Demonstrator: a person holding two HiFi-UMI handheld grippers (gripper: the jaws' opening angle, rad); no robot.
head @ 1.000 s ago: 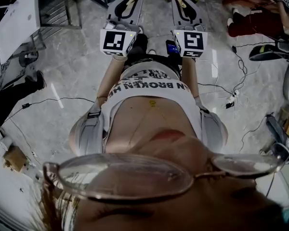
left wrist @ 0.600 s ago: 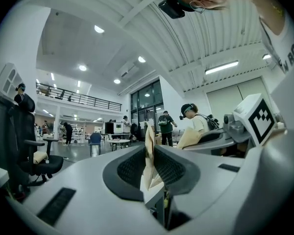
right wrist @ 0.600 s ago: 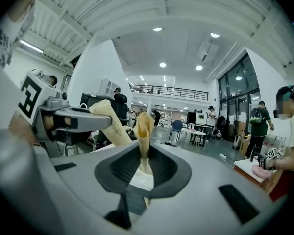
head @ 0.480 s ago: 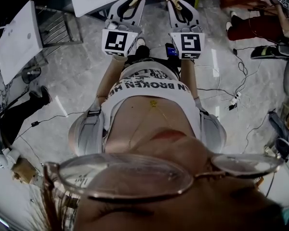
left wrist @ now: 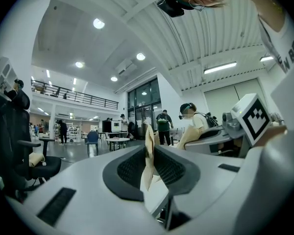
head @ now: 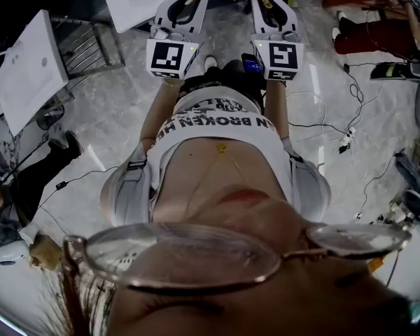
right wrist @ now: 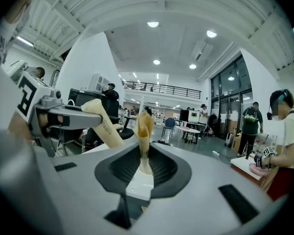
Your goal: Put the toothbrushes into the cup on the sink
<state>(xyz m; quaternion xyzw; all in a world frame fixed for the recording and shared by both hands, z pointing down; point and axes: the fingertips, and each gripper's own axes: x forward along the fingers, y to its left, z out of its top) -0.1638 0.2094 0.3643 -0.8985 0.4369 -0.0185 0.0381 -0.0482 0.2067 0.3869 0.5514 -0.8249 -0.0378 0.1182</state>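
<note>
beige toothbrushes (left wrist: 149,136) clamped in left tongs (left wrist: 150,155), right tongs (right wrist: 143,155); white table (head: 136,2) nearer

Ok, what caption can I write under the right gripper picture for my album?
The right gripper pinches a pale toothbrush in a big bright hall.

Beige toothbrush (left wrist: 149,137) clamped in left tongs (left wrist: 150,155), second toothbrush (right wrist: 144,126) clamped in right tongs (right wrist: 144,151)
</note>
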